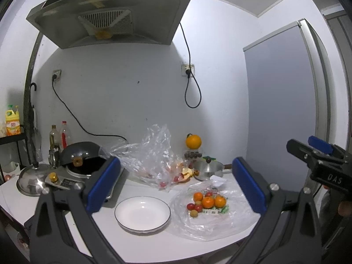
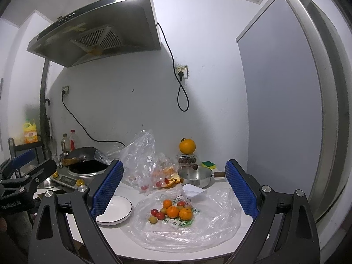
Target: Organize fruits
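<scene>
A small heap of fruit (image 1: pixel 205 202) (image 2: pixel 173 211), with three orange tangerines, red cherry tomatoes and pale round fruits, lies on a flat clear plastic bag (image 1: pixel 211 222) (image 2: pixel 187 226). Left of it stands an empty white plate (image 1: pixel 142 213) (image 2: pixel 117 210) with a dark rim. My left gripper (image 1: pixel 176 184) hovers open above the near edge of the table, its blue pads wide apart, nothing between them. My right gripper (image 2: pixel 173 187) is likewise open and empty, held above the bag. Each gripper shows at the edge of the other's view.
A crumpled clear bag (image 1: pixel 154 154) with peel and more fruit lies behind. A large orange (image 1: pixel 193 142) sits on a stand by the wall. A steel saucepan (image 2: pixel 195 176), a cooker with wok (image 1: pixel 81 160), bottles and a fridge (image 2: pixel 286 110) surround the white table (image 1: pixel 154 242).
</scene>
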A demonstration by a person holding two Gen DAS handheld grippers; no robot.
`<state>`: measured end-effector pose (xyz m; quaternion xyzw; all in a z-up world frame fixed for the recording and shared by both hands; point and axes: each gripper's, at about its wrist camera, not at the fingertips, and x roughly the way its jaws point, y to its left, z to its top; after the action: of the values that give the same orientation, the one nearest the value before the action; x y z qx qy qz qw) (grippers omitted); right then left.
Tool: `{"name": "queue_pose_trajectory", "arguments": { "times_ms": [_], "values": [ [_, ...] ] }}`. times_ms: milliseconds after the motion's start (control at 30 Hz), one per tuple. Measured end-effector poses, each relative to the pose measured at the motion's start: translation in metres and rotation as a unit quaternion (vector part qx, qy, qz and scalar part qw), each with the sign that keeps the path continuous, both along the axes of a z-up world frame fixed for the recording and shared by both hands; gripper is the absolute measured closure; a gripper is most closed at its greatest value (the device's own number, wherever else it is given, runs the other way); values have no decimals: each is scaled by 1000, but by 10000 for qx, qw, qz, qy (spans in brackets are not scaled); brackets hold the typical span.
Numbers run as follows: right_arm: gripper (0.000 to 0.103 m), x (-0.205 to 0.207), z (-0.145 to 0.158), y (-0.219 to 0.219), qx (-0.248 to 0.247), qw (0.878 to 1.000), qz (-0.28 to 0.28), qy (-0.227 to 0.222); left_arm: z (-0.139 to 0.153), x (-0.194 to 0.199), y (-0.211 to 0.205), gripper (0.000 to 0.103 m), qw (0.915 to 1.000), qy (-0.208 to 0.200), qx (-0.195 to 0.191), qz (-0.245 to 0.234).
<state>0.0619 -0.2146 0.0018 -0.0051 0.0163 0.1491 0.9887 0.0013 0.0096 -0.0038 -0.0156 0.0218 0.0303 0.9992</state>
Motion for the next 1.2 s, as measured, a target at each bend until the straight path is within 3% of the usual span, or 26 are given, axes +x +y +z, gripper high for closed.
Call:
{"name": "queue_pose_trajectory", "arguments": {
  "times_ms": [1200],
  "values": [
    [7, 2, 2, 1, -37, 10000, -37, 46, -2, 1, -1, 1, 10000, 28, 9, -33]
  ]
}}
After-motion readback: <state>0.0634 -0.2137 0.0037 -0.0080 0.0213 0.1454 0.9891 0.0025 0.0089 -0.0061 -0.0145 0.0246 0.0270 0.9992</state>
